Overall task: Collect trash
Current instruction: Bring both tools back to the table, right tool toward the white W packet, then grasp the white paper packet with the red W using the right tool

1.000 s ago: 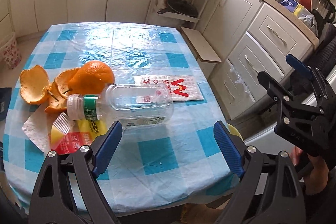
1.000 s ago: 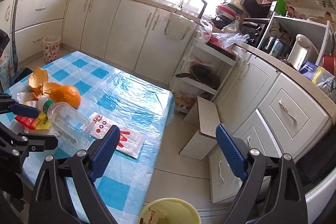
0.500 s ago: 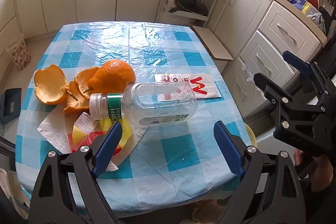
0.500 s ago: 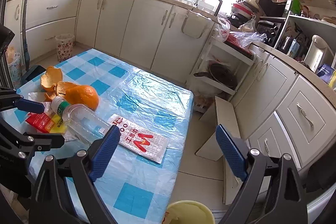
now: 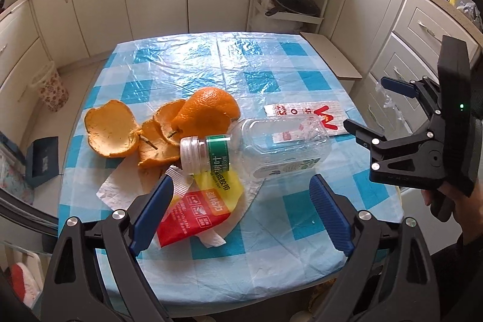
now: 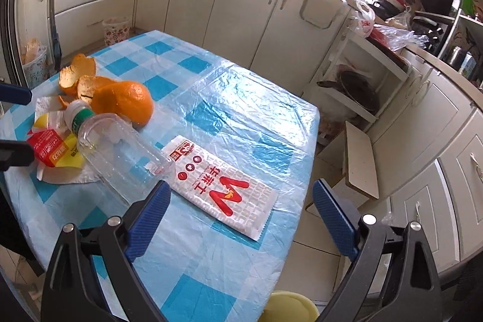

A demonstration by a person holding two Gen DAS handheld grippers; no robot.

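1. Ahead of the wide-open, empty left gripper (image 5: pixel 241 213), the plastic bottle (image 5: pixel 271 147) now lies closer than before.
2. The right gripper (image 6: pixel 241 216), equally wide and empty, has neared the paper wrapper (image 6: pixel 223 186); I judge pickup imminent.

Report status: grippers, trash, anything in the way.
Left gripper open, right gripper open, both empty. Bottle, peels, wrappers on table. Nothing in the way.

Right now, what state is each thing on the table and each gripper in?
plastic bottle: lying on its side, capped, empty
orange peel: loose pieces beside the bottle neck
red and yellow packet: torn open, on the paper napkin
white wrapper: flat, partly under the bottle base
left gripper: open, empty
right gripper: open, empty
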